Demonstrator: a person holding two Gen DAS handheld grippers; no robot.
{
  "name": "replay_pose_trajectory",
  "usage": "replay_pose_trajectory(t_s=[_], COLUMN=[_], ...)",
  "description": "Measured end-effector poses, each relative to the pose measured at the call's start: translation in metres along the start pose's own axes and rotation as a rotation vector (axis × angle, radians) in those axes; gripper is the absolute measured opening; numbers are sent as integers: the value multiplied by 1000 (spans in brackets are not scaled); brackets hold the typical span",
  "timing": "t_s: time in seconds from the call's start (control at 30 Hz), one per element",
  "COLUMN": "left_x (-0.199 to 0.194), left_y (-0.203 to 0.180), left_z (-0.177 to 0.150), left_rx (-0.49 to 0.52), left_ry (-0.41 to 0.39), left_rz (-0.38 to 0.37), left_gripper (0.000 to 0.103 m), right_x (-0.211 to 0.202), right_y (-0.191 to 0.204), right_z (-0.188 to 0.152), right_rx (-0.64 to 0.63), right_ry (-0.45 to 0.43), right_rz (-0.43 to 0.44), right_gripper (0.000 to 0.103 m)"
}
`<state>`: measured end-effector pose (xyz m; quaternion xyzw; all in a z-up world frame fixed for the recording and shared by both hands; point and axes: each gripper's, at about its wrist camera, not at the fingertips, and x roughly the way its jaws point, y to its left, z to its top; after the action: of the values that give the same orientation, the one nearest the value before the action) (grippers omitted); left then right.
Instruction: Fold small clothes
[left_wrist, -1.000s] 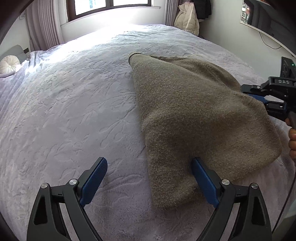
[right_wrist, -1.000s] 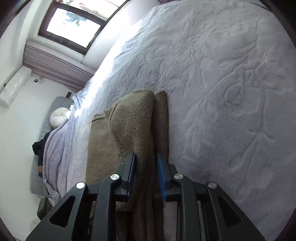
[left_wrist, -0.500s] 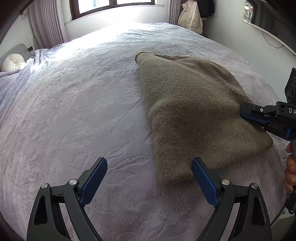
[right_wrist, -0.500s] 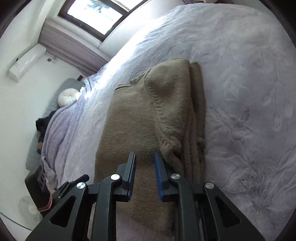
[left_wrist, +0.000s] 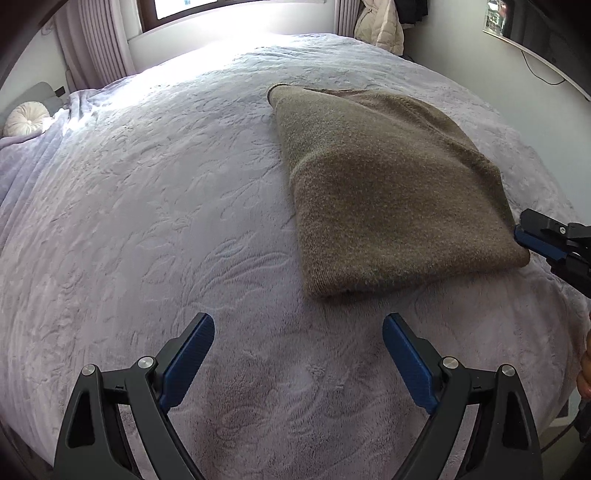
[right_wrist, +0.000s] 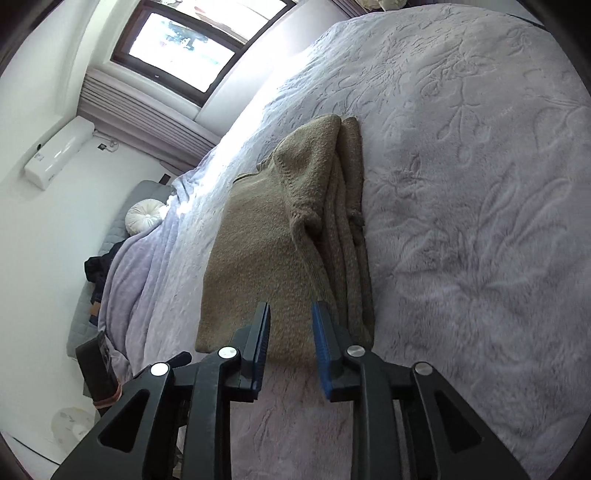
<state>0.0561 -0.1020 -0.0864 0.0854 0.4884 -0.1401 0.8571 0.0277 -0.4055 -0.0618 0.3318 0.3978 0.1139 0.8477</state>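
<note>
The left tool (left_wrist: 298, 332) is hovering low over the bed (left_wrist: 147, 206), its blue-padded fingers (left_wrist: 190, 354) spread wide with nothing between them, tips just short of the near hem of the folded sweater (left_wrist: 388, 199). The right tool (right_wrist: 290, 325) is sitting at the sweater's (right_wrist: 266, 258) near end, its jaws drawn to a narrow gap and gripping nothing, the cloth lying beyond the fingertips.

The sweater is lying on the lavender bedspread, toward the right half of the bed as the left wrist view is showing it. It is a fuzzy, olive-brown knit, folded into a thick, rounded, elongated bundle. In the right wrist view, several layers are stacking up along its right-hand edge like ribs, and a stitched seam is running diagonally across the top to a small puckered peak (right_wrist: 306, 221) in the cloth. Its long axis is running away from the left tool toward the window (left_wrist: 236, 7), the broad blunt end nearest the tools and the narrower end pointing at the far side of the bed.

Beyond it, a round white cushion (left_wrist: 26, 118) is resting at the bed's far left corner, curtains (left_wrist: 96, 48) are hanging beside the bright window, and a pale jacket (left_wrist: 380, 29) is hanging at the far wall.
</note>
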Motion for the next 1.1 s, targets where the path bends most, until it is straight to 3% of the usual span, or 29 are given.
replay_pose_trajectory(t_s=[0.07, 0.23, 0.53, 0.7, 0.77, 1.1], left_x=[-2, -8, -14, -11, -9, 4], left_y=[1, 0, -3, 2, 7, 8], left_z=[-2, -8, -15, -18, -17, -14], left_rx=[-6, -12, -5, -52, -67, -57], left_ry=[2, 0, 15, 21, 19, 60], left_rz=[0, -3, -15, -25, -14, -17], left_gripper=[93, 93, 93, 93, 103, 103], right_x=[-9, -20, -24, -24, -23, -18], right_y=[5, 16, 8, 9, 9, 10], right_z=[-9, -28, -49, -48, -48, -48], right_rx=[-14, -46, -33, -30, -33, -22], right_ry=[-3, 18, 40, 41, 43, 48], right_rz=[5, -17, -39, -37, -39, -33], right_gripper=[45, 63, 65, 67, 68, 68])
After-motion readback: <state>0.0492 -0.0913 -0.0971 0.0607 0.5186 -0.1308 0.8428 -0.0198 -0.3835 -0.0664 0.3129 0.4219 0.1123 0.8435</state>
